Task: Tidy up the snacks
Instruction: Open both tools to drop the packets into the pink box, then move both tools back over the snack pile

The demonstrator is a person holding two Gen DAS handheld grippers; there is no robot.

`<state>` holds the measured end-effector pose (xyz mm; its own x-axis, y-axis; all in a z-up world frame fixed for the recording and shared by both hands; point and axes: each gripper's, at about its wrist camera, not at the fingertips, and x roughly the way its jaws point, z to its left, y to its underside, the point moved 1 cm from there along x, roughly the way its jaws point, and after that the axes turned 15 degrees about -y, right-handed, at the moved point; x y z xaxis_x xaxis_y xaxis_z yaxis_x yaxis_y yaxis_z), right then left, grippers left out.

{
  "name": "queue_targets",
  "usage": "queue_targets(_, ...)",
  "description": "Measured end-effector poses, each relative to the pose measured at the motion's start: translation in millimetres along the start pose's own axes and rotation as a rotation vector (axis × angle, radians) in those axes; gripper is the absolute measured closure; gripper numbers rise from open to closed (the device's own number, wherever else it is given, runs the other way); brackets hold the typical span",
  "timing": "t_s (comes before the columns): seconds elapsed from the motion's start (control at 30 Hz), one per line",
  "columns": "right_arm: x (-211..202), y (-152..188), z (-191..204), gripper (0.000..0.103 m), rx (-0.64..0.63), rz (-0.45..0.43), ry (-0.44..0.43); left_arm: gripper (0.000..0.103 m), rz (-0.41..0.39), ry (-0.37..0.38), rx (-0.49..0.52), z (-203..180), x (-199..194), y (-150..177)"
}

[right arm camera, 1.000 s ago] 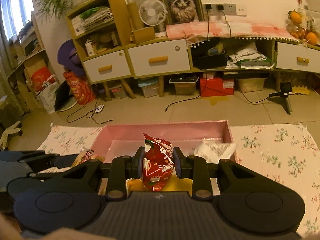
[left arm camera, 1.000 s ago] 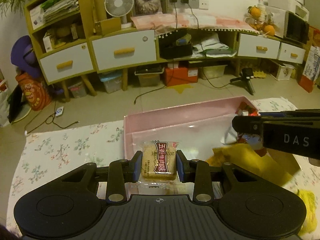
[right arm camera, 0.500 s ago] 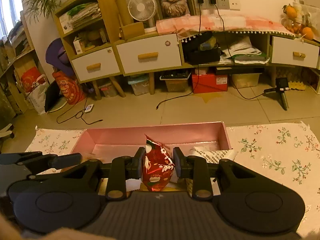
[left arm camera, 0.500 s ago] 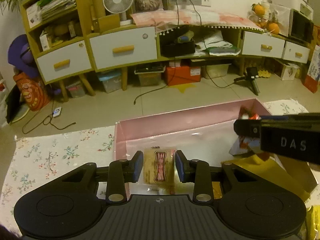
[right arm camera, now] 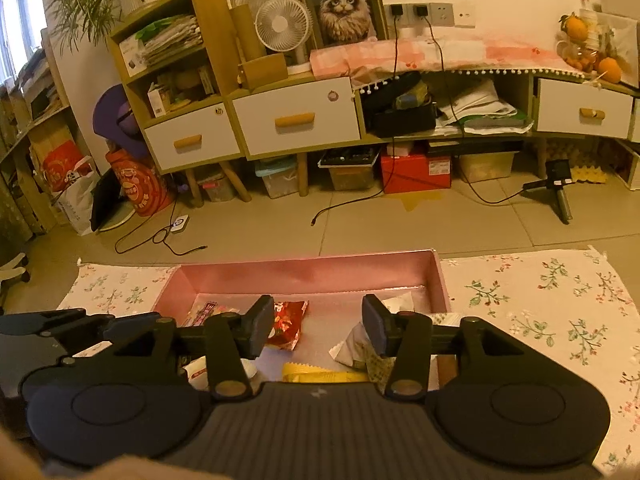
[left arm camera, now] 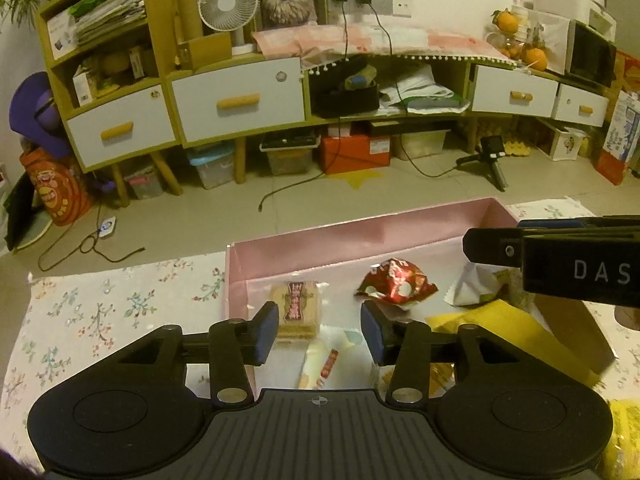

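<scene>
Both snacks have left the jaws since the earlier frames: the biscuit packet that the left hand-held gripper pinched and the red snack bag that the right one clamped now lie in the pink box.

From the left wrist, the left hand-held gripper's jaws are opening and nothing is pressed between them; it has released. The biscuit packet lies flat on the floor of the pink box, near its left wall, just beyond the left finger. The red snack bag sits crumpled further right, a white packet beyond it, and a yellow bag lies at the near right. A thin stick-shaped packet rests below the gap. Dropping items inside the walls likely keeps them gathered.

From the right wrist, the right hand-held gripper also has its jaws opening, empty. The red snack bag lies on the box floor beside the left finger, partly hidden by it. The box sits on a floral cloth, presumably covering the desk.
</scene>
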<state>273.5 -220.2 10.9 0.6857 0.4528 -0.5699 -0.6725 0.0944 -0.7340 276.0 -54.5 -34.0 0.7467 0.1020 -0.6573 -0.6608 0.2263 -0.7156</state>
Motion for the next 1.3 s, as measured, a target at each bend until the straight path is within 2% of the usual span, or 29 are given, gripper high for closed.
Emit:
queue_targets(0.13,-12,3,2,0.046,0.009,-0.007,0.007,0.050,-0.001,0.002,0.003,2,-13,3)
queue_targets(0.6,-60,19,20,0.025,-0.002,-0.017,-0.001,0.032,0.012,0.012,0.005,13,-68,31)
queue_targets(0.73,-72,26,22,0.016,0.004,-0.020,0.004,0.019,0.011,0.013,0.005,16,-84,41)
queue_targets(0.87,-80,34,27,0.009,-0.008,-0.012,0.020,0.013,0.021,0.016,-0.001,21,-98,52)
queue_targets(1.03,-89,46,36,0.004,-0.030,0.009,0.032,0.008,0.031,0.004,0.004,26,-113,67)
queue_targets(1.3,-96,65,39,0.002,0.009,0.051,0.037,0.007,0.071,0.004,-0.007,33,-129,92)
